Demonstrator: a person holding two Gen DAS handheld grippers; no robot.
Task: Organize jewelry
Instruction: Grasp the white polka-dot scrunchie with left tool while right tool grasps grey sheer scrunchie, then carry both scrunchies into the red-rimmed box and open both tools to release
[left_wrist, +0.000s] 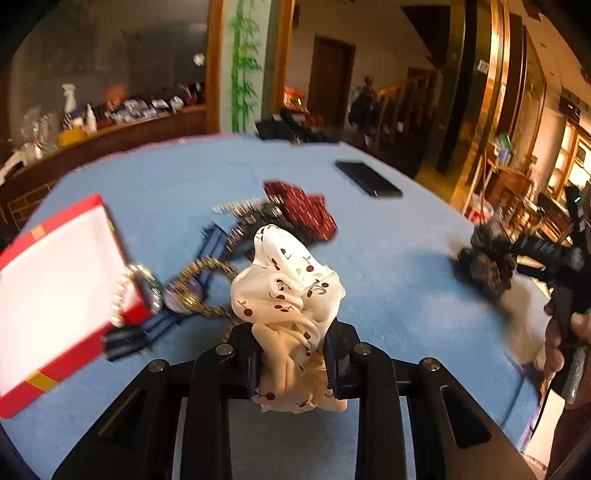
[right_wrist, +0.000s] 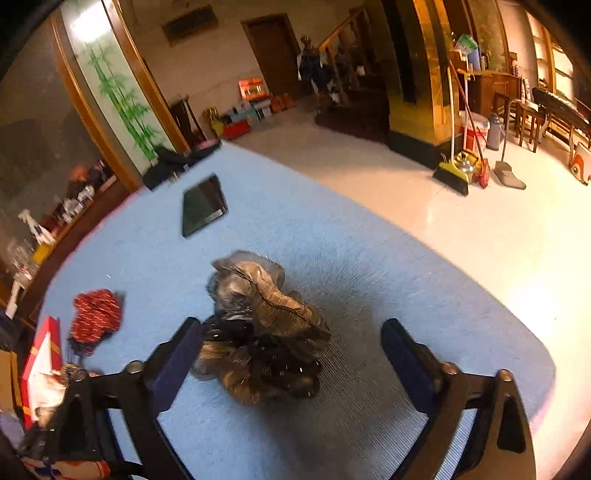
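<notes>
While left gripper (left_wrist: 293, 363) clamps cream cherry-print fabric scrunchie (left_wrist: 286, 291), right gripper (right_wrist: 291, 356) gapes around dark sheer scrunchie (right_wrist: 264, 332); next: carry to red white-lined box (left_wrist: 48, 280).

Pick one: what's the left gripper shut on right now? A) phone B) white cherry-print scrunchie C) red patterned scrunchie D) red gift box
B. In the left wrist view the left gripper has both pads pressed into the white cherry-print scrunchie; the red scrunchie, phone and red box lie apart on the blue table.
</notes>
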